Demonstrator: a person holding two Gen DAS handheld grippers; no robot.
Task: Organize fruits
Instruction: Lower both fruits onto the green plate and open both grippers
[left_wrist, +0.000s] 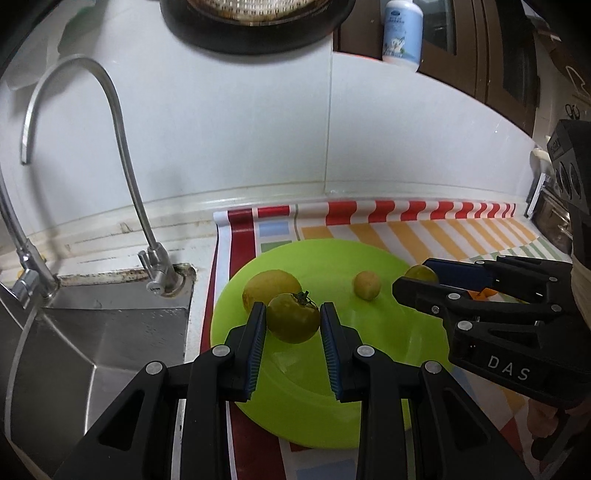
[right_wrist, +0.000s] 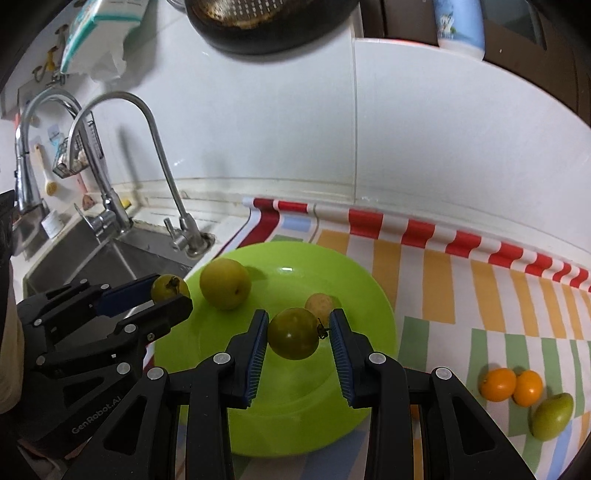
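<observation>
Gripping a green tomato (left_wrist: 293, 317) in my left claw (left_wrist: 293, 314), I hold it over the near-left part of the lime plate (left_wrist: 369, 387), its pads pressed to both sides. My right claw (right_wrist: 298, 325) is clamped on another green tomato (right_wrist: 293, 333) above the plate's middle. A big yellow fruit (right_wrist: 225, 283) and a small one (right_wrist: 320, 304) lie on the plate, while two oranges (right_wrist: 511, 385) and a green fruit (right_wrist: 553, 416) sit on the striped mat (right_wrist: 461, 280), right of the plate; the sink (left_wrist: 110, 332) lies to the left.

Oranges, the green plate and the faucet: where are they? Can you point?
Oranges (right_wrist: 498, 384): right wrist view, middle of the left one's skin.
Green plate (right_wrist: 354, 280): right wrist view, bare far rim.
Faucet (left_wrist: 122, 147): left wrist view, curved metal neck.
</observation>
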